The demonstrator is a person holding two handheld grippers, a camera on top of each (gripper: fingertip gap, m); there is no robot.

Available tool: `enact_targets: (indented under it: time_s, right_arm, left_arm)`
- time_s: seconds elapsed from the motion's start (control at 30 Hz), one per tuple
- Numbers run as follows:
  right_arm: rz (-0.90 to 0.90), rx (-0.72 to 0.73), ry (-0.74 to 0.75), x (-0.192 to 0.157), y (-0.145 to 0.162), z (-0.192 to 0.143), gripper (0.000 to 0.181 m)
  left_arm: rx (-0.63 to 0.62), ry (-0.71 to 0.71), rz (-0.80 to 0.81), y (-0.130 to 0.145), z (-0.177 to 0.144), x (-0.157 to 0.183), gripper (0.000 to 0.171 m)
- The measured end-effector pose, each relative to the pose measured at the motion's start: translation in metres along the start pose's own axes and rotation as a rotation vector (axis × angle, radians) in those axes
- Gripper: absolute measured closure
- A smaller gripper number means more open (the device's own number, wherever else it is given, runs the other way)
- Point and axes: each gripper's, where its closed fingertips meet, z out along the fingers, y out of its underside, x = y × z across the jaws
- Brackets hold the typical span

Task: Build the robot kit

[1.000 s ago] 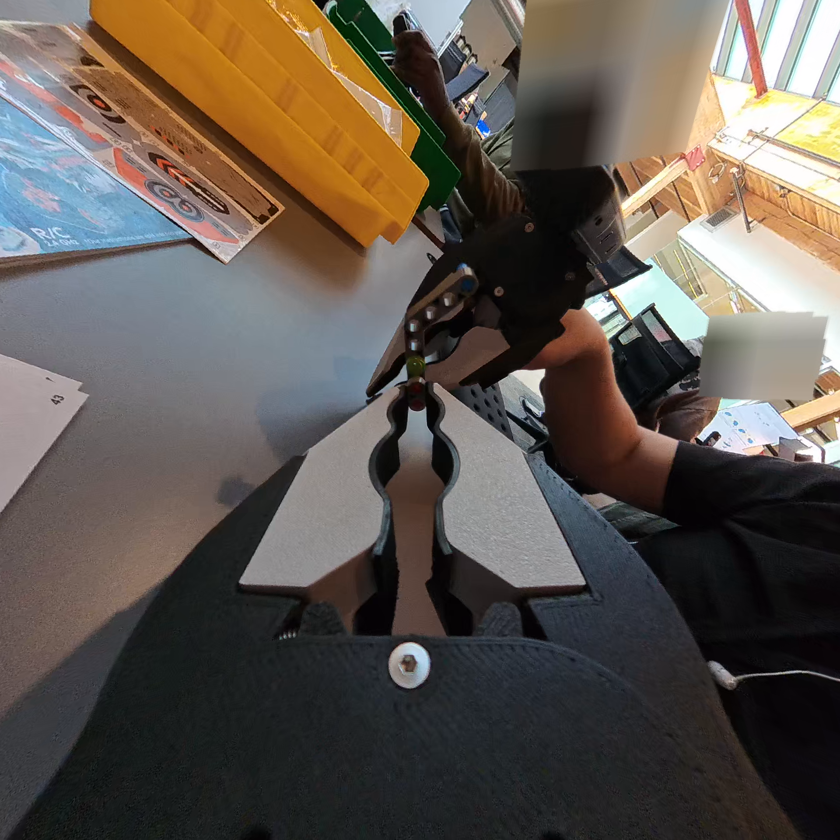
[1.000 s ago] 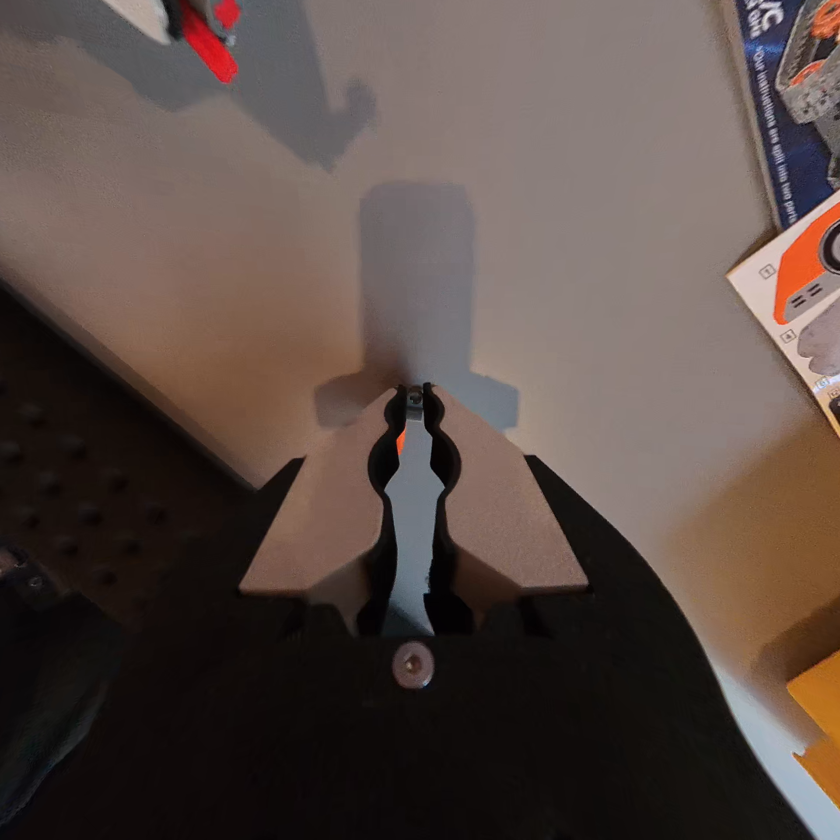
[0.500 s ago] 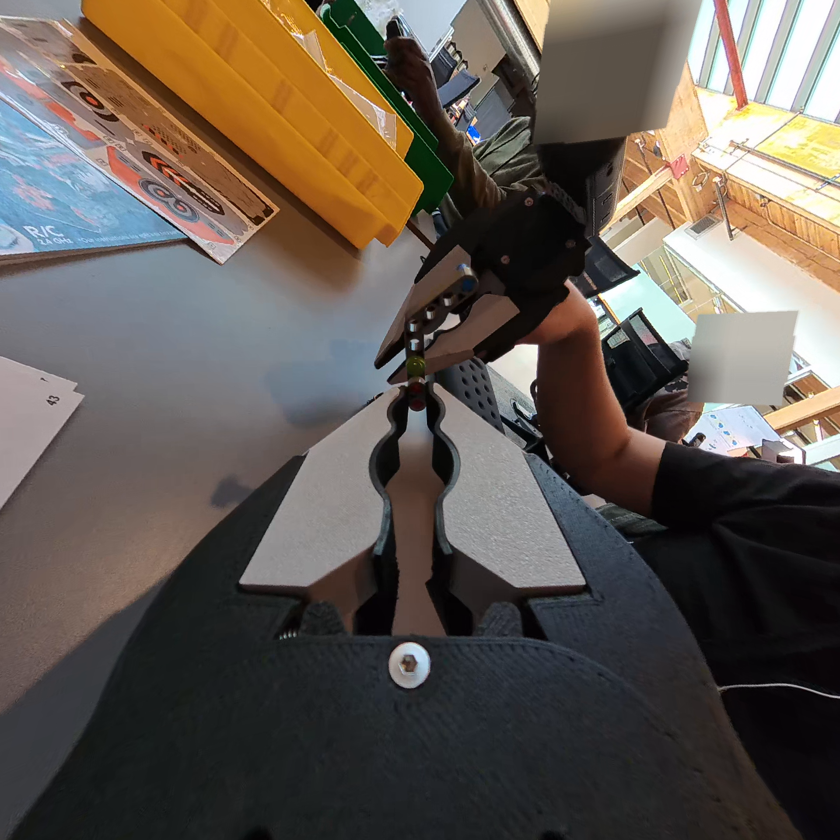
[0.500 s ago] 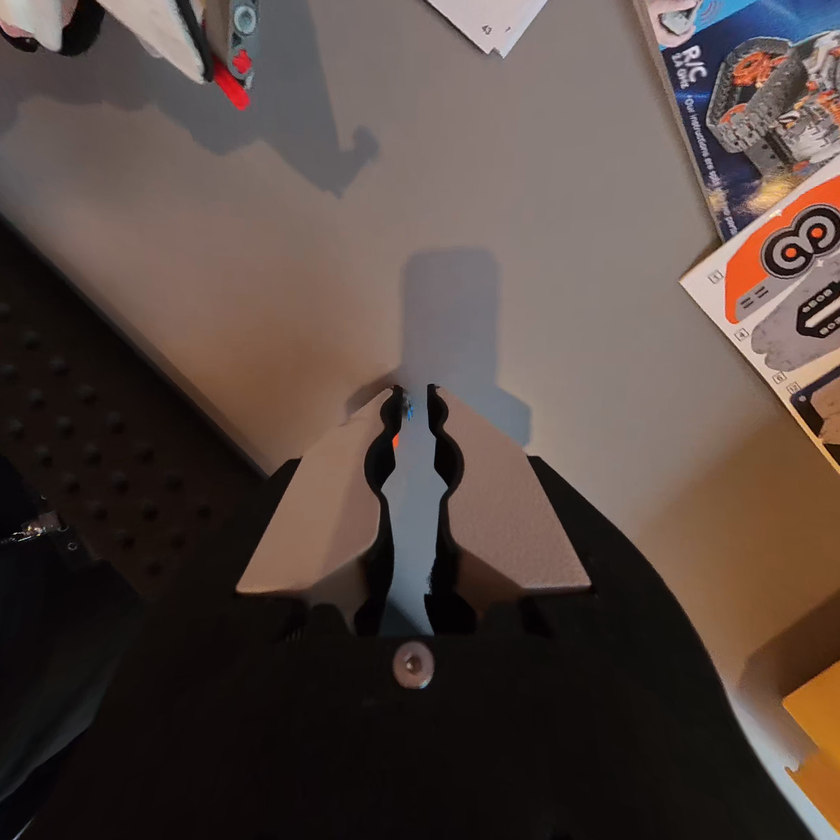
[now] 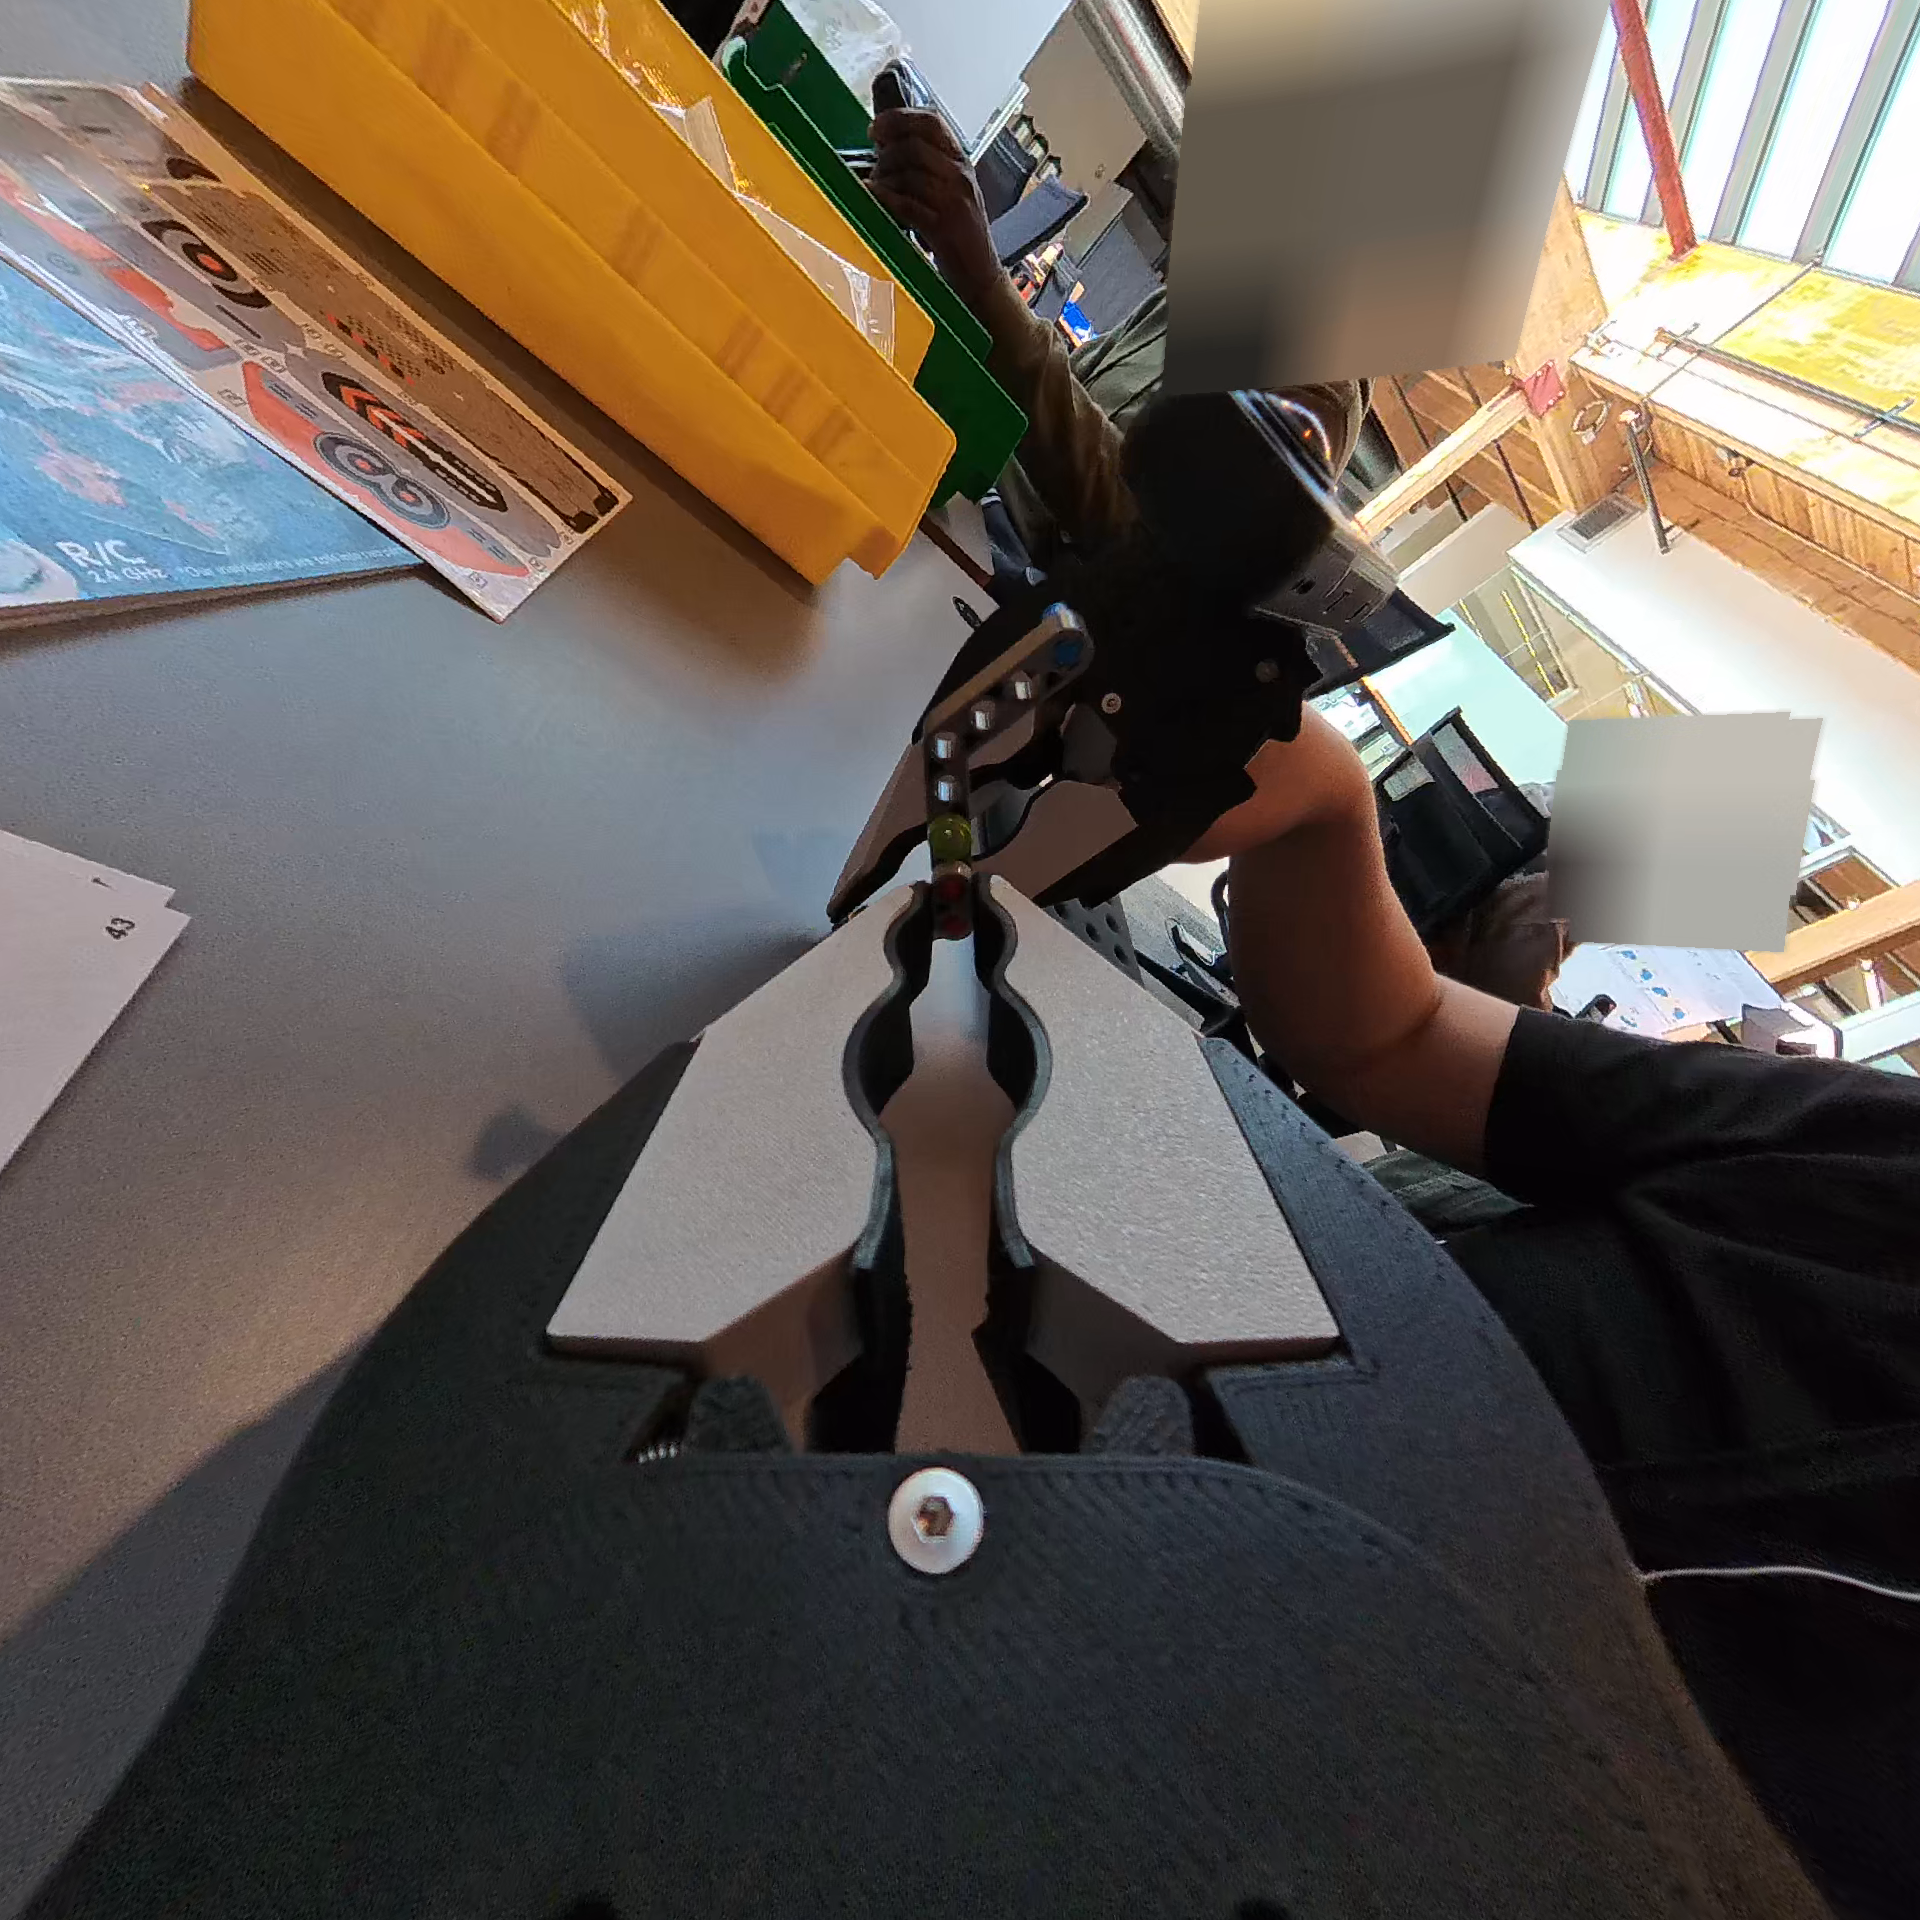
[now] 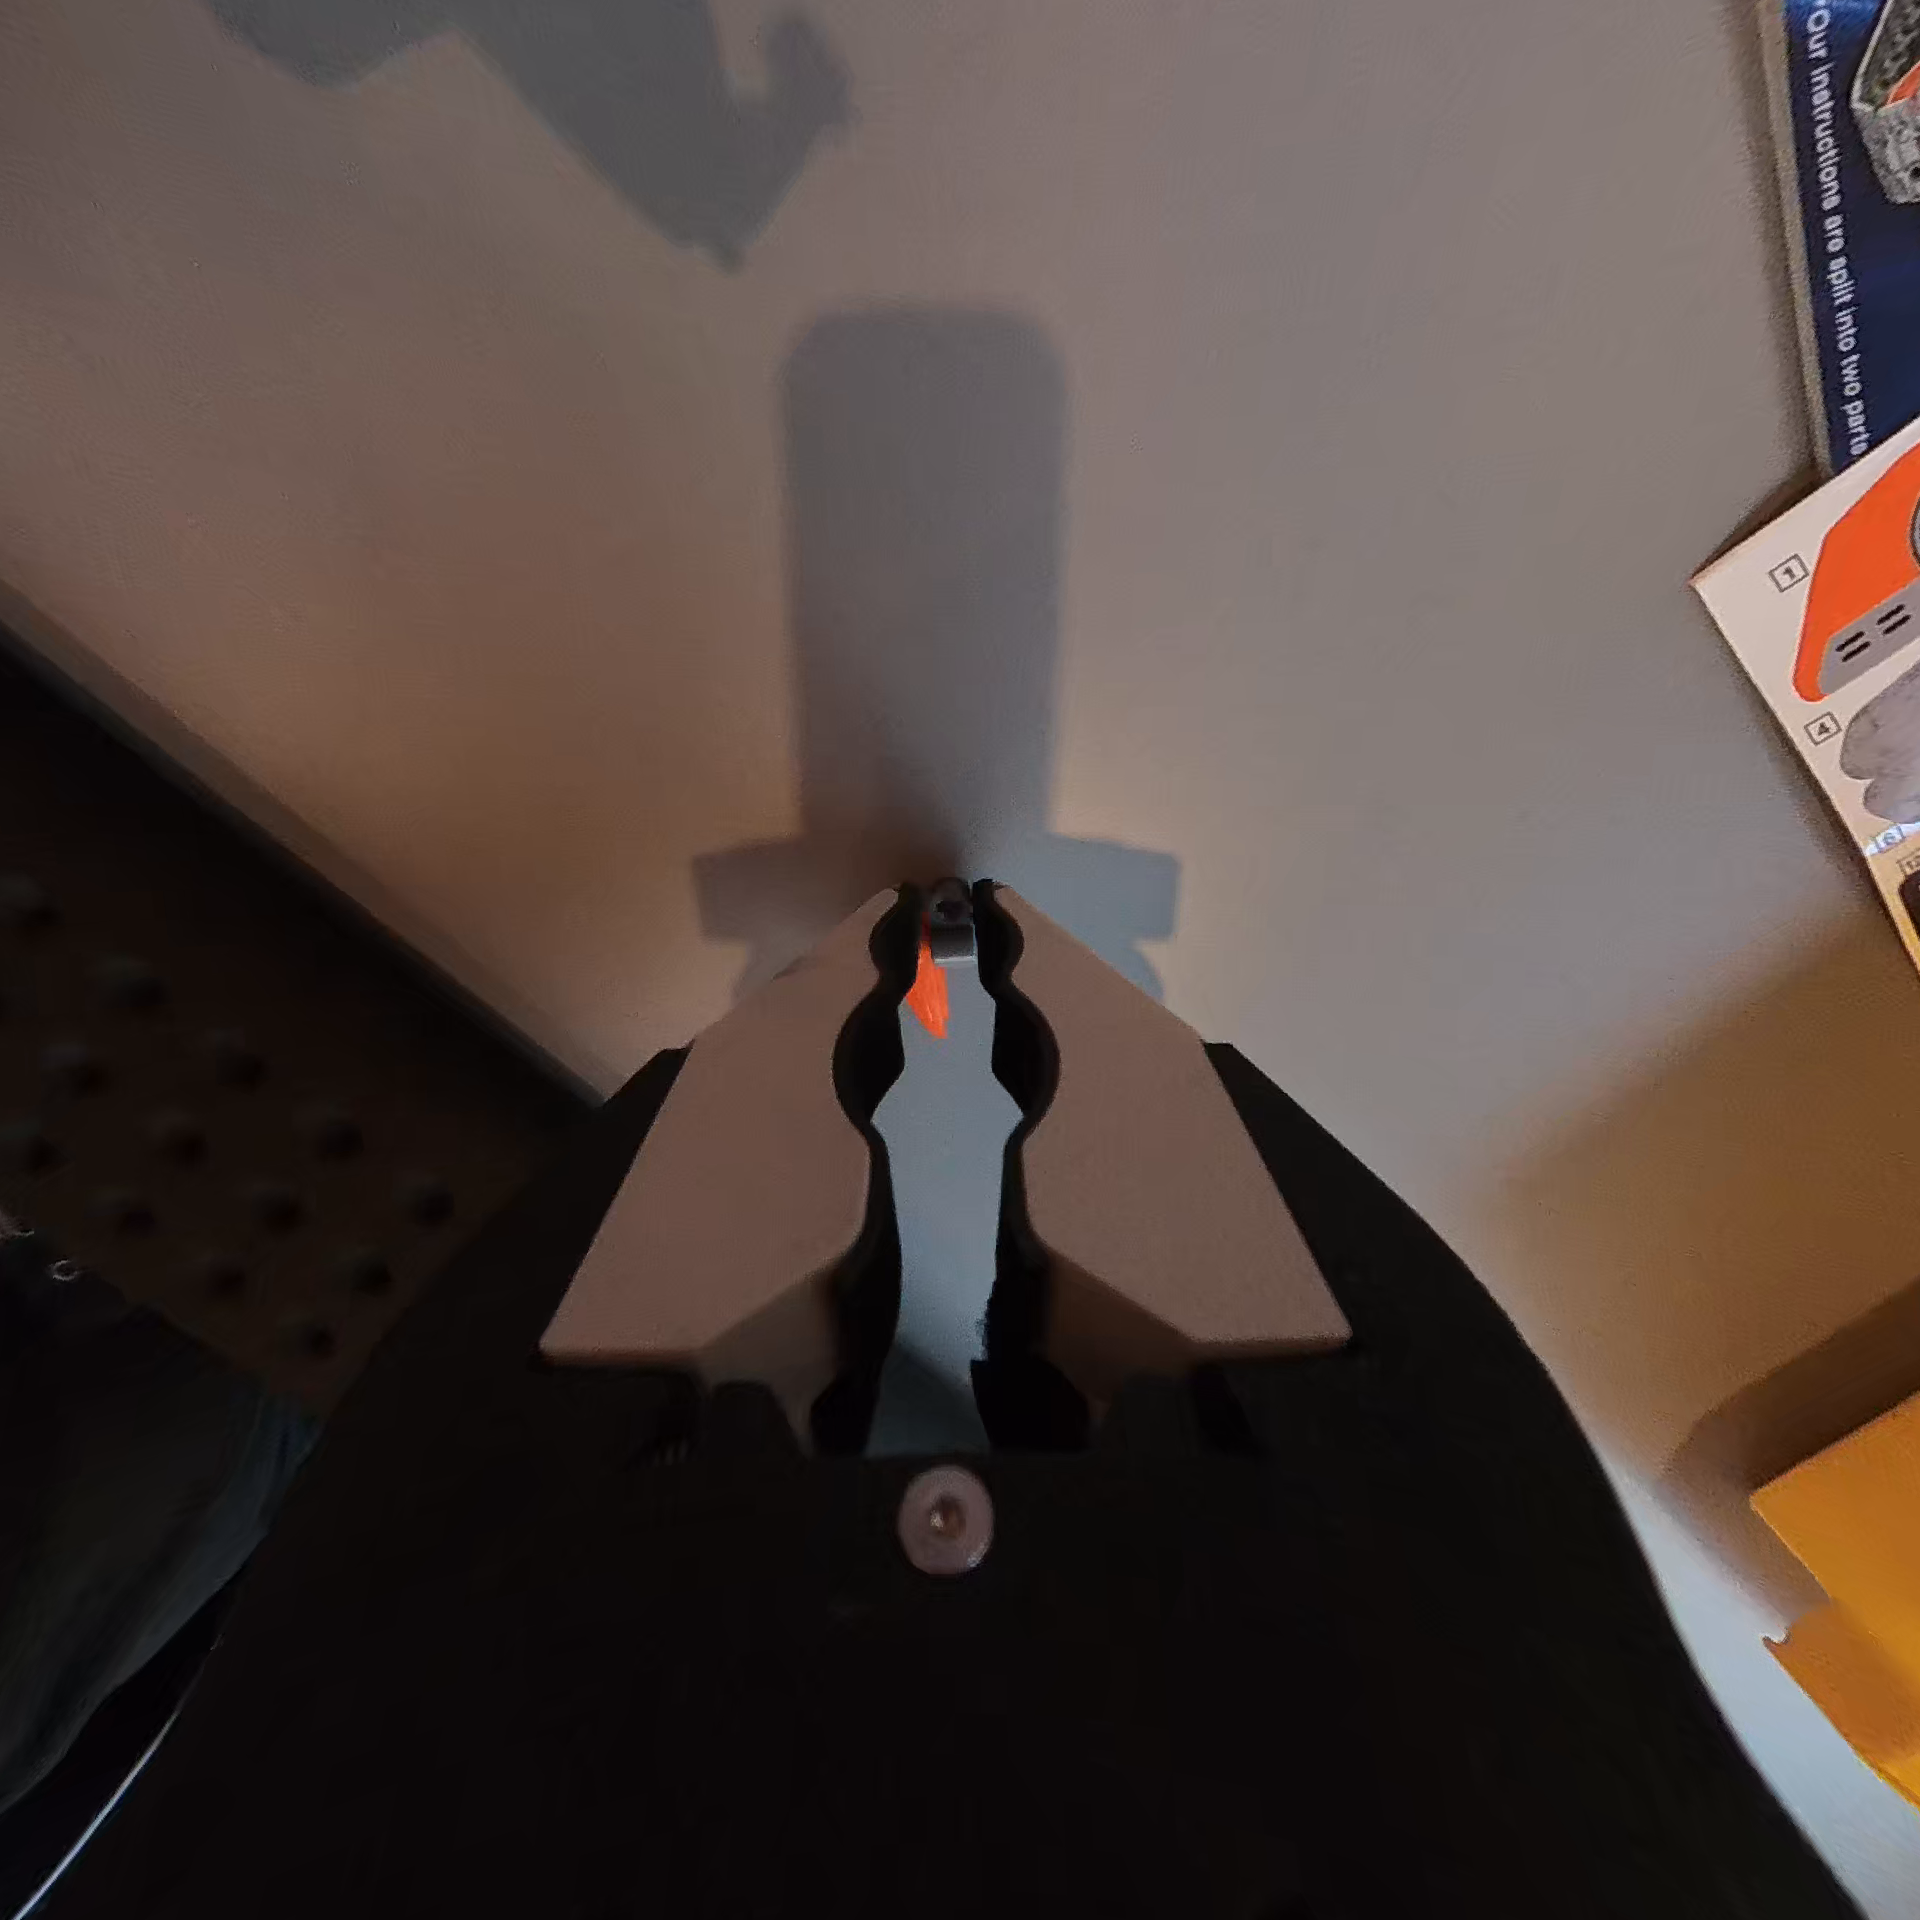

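Grey tabletop [image 5: 436,831] runs under both of my tools, with timber beams and bright windows off beyond its far edge. Much is cut off or hard to read: the yellow bin [image 5: 582,260] and the green bin [image 5: 883,270] behind it leave the frame at the top; the printed sheet [image 5: 343,416] and the blue booklet [image 5: 125,499] under it are clipped at the left; the white paper [image 5: 73,997] shows only a corner.

My left gripper [image 5: 948,906] is pinched on a small red piece [image 5: 950,904] at its very tips; a yellow-green bead [image 5: 949,834] sits just above that, joined to a bent grey beam [image 5: 987,717] with pale pegs and a blue pin at its top end. How far the red piece runs down between the pads I cannot tell.

My right gripper [image 6: 948,930] is closed on a small grey part [image 6: 951,935], with an orange sliver [image 6: 928,997] hanging beside it (its shape is mostly hidden by the left pad); it points steeply down at the table, close above its own shadow. In the left view that same tool sits tilted just behind the beam, my bare forearm [image 5: 1340,935] bent in from the right; whether it touches the beam there, I cannot tell.
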Motion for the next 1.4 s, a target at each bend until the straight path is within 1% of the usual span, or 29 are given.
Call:
enact_targets:
  time_s: [0.1,0.23,0.3,0.33,0.4,0.47,0.53,0.57,0.63,0.7,0.77,0.8,0.87,1.0,1.1,1.4]
  right_arm:
    - [-0.007,-0.002,0.016,0.002,0.003,-0.001,0.173]
    - [-0.019,0.007,-0.003,-0.001,0.002,-0.002,0.174]
    - [-0.022,0.062,-0.008,-0.002,-0.005,-0.005,0.174]
    - [-0.019,0.113,-0.024,-0.005,-0.011,-0.009,0.175]
    - [0.01,0.301,-0.104,-0.014,-0.031,-0.023,0.175]
    - [0.056,0.559,-0.245,-0.026,-0.054,-0.046,0.175]
    - [0.108,0.808,-0.398,-0.032,-0.07,-0.067,0.175]
    - [0.155,0.888,-0.475,-0.032,-0.074,-0.073,0.175]
    - [0.219,0.999,-0.614,-0.032,-0.078,-0.079,0.175]
    - [0.26,1.096,-0.694,-0.027,-0.08,-0.087,0.175]
    - [0.262,1.116,-0.786,-0.03,-0.079,-0.095,0.175]
    - [0.253,1.109,-0.796,-0.031,-0.078,-0.094,0.175]
    - [0.23,1.092,-0.798,-0.035,-0.078,-0.091,0.175]
    - [0.245,1.088,-0.84,-0.038,-0.079,-0.09,0.175]
    - [0.245,1.073,-0.831,-0.037,-0.078,-0.086,0.175]
    - [0.265,1.042,-0.896,-0.039,-0.077,-0.08,0.175]
  left_arm:
    - [-0.004,0.005,-0.009,0.001,0.001,-0.001,0.166]
    - [-0.001,0.01,-0.013,0.001,0.0,-0.001,0.166]
    - [0.008,0.022,-0.016,-0.001,0.0,0.001,0.166]
    - [0.015,0.033,-0.021,-0.002,0.0,0.002,0.166]
    - [0.029,0.061,-0.035,-0.004,-0.001,0.005,0.166]
    - [0.033,0.091,-0.049,-0.004,0.001,0.008,0.166]
    - [0.029,0.115,-0.057,-0.003,0.003,0.01,0.166]
    - [0.027,0.128,-0.061,-0.002,0.004,0.012,0.166]
    - [0.028,0.164,-0.072,-0.001,0.007,0.016,0.166]
    - [0.023,0.186,-0.077,0.0,0.008,0.019,0.166]
    - [0.013,0.181,-0.069,0.002,0.01,0.02,0.166]
    - [0.013,0.185,-0.067,0.002,0.011,0.021,0.166]
    - [0.015,0.202,-0.069,0.001,0.014,0.023,0.166]
    - [0.002,0.221,-0.061,0.004,0.019,0.027,0.166]
    - [0.009,0.233,-0.061,0.004,0.019,0.029,0.166]
    - [-0.014,0.212,-0.073,0.009,0.02,0.023,0.166]
